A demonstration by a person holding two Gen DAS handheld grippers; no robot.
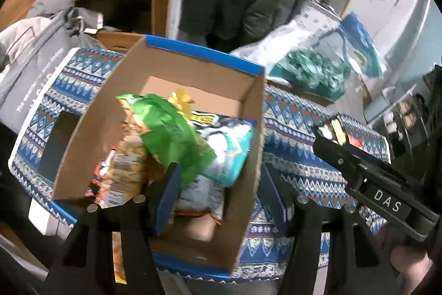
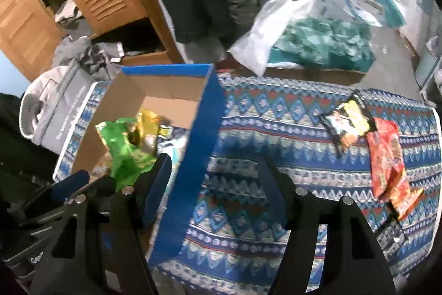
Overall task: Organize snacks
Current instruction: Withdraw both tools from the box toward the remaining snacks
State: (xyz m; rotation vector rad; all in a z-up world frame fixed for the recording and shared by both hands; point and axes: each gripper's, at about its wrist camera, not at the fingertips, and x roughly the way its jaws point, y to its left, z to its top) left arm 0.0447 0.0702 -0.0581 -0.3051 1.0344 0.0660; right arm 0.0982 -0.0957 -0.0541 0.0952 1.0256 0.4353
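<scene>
Both grippers' fingers are apart and empty over the box (image 1: 248,107) so 2 packets (image 2: 384,154) on the table (image 2: 262,129) go next.

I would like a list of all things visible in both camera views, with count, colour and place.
cardboard box with blue rim: one, brown, on the cloth, left part
green snack bag: one, in the box
teal and white snack bag: one, in the box
patterned tablecloth: one, blue and white, over the table
black and yellow snack packet: one, on the cloth, right
red-orange snack packet: one, beside it
left gripper: black, open, over the box
right gripper: black, open, over the box edge
</scene>
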